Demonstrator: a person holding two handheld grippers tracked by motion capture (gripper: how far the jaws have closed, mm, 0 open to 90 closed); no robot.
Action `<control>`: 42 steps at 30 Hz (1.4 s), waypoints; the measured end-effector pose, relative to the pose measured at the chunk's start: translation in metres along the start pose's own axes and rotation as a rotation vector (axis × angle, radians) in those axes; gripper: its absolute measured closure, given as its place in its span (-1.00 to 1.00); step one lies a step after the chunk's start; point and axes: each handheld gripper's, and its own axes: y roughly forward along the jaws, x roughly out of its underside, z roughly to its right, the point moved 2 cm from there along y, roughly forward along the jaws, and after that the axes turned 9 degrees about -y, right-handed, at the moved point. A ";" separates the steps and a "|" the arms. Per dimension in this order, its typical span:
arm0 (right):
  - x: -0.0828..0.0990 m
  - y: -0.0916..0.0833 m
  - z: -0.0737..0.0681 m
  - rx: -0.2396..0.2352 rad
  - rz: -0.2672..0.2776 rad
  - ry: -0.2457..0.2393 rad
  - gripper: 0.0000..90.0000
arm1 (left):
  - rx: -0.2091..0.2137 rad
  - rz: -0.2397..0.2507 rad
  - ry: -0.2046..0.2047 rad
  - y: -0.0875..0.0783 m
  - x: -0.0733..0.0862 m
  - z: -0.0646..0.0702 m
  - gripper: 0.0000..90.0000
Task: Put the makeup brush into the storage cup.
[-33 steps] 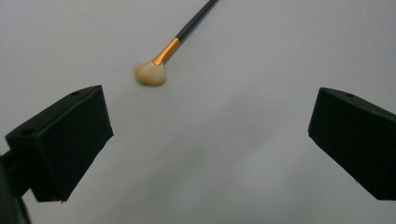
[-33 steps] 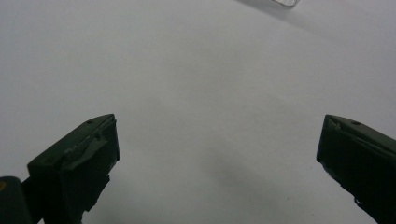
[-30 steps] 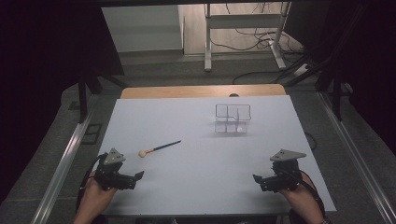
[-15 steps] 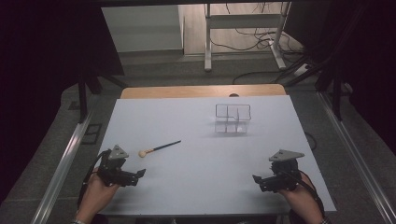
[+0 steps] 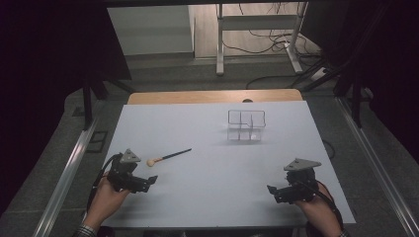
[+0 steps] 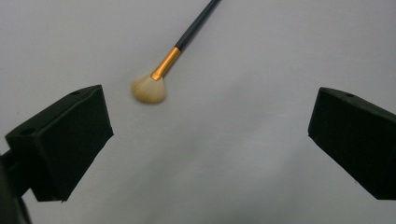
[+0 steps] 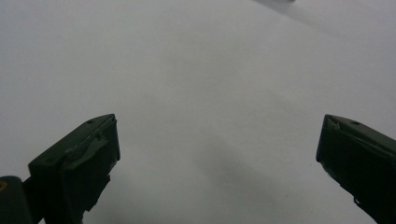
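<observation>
Near the left front of the white rectangular table (image 5: 207,148), a slim brush with a black handle, a gold-coloured ferrule and a pale fan of bristles (image 5: 168,156), lying flat, bristles toward the person, handle slanting away to the right. Just short of those bristles, the left black two-jaw gripper (image 5: 148,179), held low over the table in a hand (image 5: 106,200) coming in from the bottom edge, jaws spread wide and gripping nothing. Along the left gripper view, the same brush (image 6: 170,58) ahead of the gripper (image 6: 210,135), its bristle tip nearer the left-hand jaw, clear of both jaws and touching neither. At the right front of the table, the right black two-jaw gripper (image 5: 272,190), likewise in a hand (image 5: 318,212), jaws parted and holding nothing, a grey three-cornered plate on top. Between the wide-apart jaws of that gripper (image 7: 217,158) in the right gripper view, bare white tabletop. Farther back and right of centre, a small clear plastic organiser divided into compartments (image 5: 246,125), standing well apart from brush and both grippers. Beyond the table's far edge, a strip of wooden board (image 5: 212,96).
</observation>
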 end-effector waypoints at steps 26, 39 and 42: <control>0.000 0.001 -0.001 -0.001 -0.008 -0.005 -1.00 | -0.023 -0.054 0.005 0.012 -0.023 -0.014 -1.00; 0.000 0.002 0.000 -0.005 -0.012 -0.004 -1.00 | -0.033 -0.078 0.025 0.020 -0.038 -0.019 -1.00; 0.000 0.002 0.000 -0.007 -0.012 -0.004 -1.00 | -0.026 -0.083 0.020 0.022 -0.041 -0.021 -0.98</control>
